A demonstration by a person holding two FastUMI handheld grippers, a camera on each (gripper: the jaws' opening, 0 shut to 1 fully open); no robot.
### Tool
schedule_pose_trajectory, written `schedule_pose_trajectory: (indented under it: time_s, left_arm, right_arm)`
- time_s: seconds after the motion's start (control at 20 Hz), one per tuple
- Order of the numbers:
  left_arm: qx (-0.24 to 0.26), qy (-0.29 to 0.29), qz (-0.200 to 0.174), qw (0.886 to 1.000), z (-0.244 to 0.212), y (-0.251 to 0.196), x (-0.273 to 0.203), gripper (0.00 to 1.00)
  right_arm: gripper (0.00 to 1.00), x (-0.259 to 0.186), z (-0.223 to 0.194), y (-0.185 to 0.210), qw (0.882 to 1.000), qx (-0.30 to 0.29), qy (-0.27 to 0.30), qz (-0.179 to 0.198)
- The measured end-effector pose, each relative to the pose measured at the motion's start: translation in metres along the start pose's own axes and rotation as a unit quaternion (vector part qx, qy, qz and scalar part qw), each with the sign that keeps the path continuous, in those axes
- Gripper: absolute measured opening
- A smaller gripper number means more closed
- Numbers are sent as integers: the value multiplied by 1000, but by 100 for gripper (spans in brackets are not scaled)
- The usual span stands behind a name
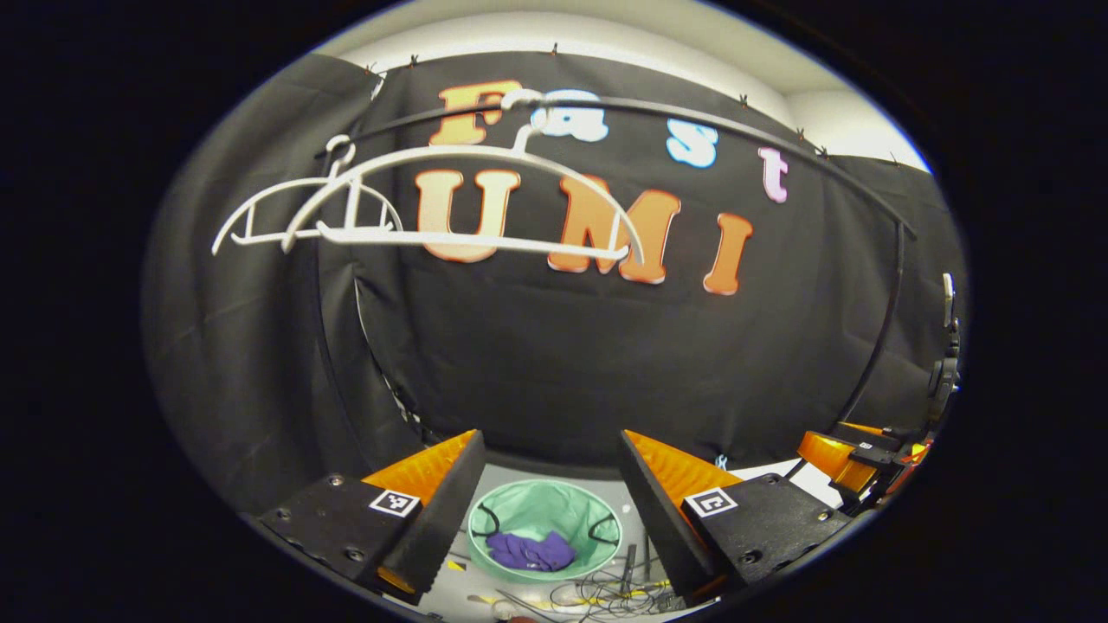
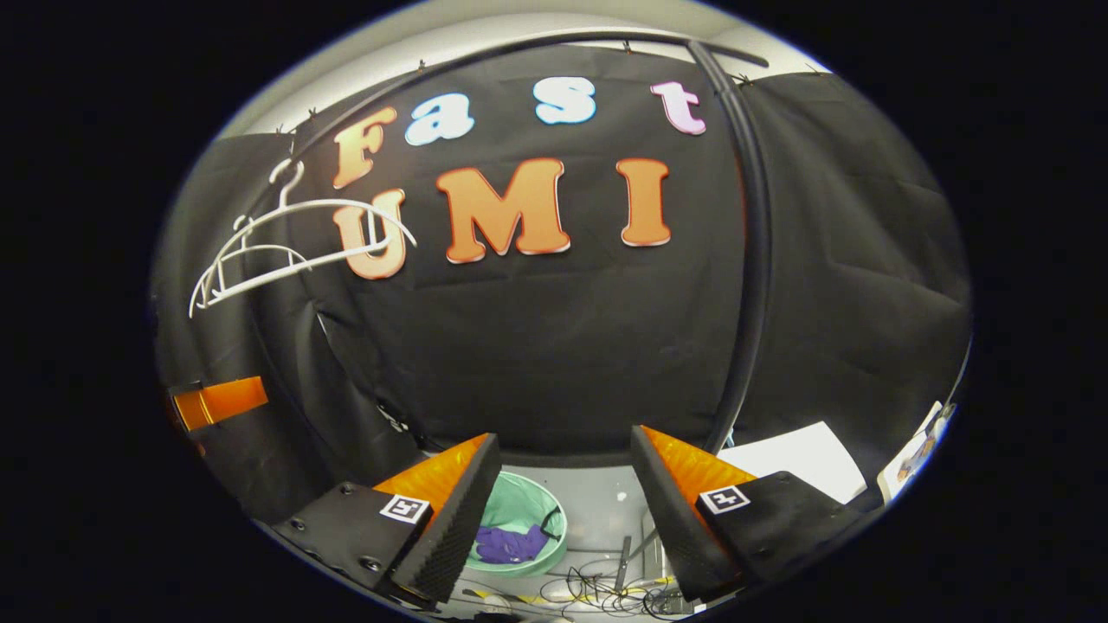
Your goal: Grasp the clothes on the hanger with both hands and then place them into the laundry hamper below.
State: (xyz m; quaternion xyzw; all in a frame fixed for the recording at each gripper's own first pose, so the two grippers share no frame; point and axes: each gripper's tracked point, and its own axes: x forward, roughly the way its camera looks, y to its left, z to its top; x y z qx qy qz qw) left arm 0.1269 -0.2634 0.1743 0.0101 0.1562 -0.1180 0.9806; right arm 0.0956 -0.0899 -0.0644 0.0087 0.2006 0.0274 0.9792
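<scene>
Left gripper [image 1: 550, 484] held level, aimed at booth wall, fingers spread wide, nothing between them; square coded tag on each finger base, no readable writing. Right gripper [image 2: 564, 484] same pose, fingers spread, empty; in left gripper view it shows at far right [image 1: 835, 459]. White hangers [image 1: 415, 208] bare on black rail [image 1: 779, 143]. Purple clothes [image 1: 530, 551] lie in green hamper [image 1: 545, 510] on floor below, loose cables [image 1: 606, 593] just beside it

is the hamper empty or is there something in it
Not empty. The green hamper on the floor holds a crumpled purple garment at its bottom, seen between the open fingers in both gripper views.
</scene>
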Motion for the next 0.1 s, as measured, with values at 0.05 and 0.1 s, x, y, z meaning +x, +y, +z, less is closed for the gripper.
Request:
schedule_pose_trajectory:
  time_s: [0.05, 0.1]
  left_arm:
    - [-2, -15, 4, 1000, 11, 2, -10, 96]
    - [-3, -28, 11, 1000, 22, 6, -17, 97]
  right_arm:
    - [99, -8, 12, 2, 1000, -4, -13, 2]
    - [98, -15, 22, 1, 1000, -9, -26, 5]
